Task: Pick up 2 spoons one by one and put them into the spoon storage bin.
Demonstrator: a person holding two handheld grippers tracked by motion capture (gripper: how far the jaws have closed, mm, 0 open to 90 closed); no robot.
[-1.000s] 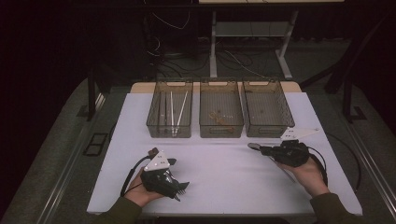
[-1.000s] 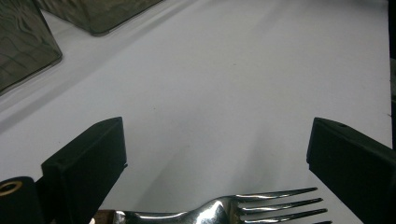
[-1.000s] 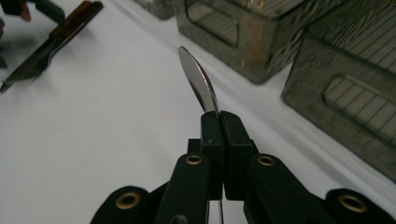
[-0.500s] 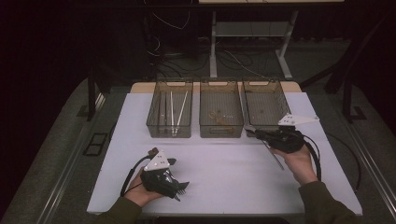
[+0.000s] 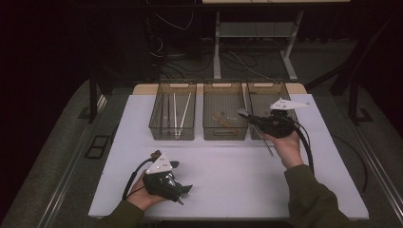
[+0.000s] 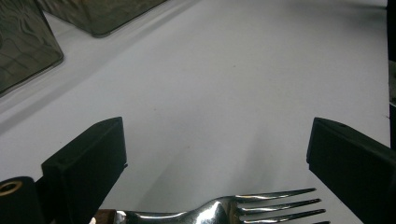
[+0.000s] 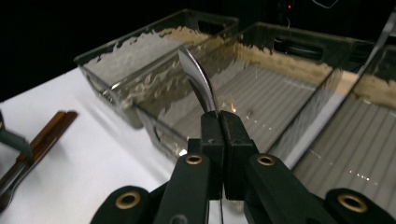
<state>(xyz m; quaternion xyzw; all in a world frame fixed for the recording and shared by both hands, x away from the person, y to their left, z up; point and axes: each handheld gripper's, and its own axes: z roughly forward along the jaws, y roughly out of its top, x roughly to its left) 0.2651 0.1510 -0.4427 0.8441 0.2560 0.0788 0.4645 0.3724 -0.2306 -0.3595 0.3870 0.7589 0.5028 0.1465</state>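
Knife point(image 7: 200, 84) clamped in right claw point(image 7: 219, 122)

Left gripper point(image 5: 183, 194) low near table's front edge, jaws spread wide — hand point(image 5: 142, 194) cupping it from below. Right gripper point(image 5: 244, 114) raised, forearm extended forward — jaws pinched together

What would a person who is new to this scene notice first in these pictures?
Probably the right gripper, raised over the three clear bins at the far side of the white table, its jaws shut on a slim shiny utensil. Next, the left gripper near the front edge, jaws wide open, with a fork lying between them.
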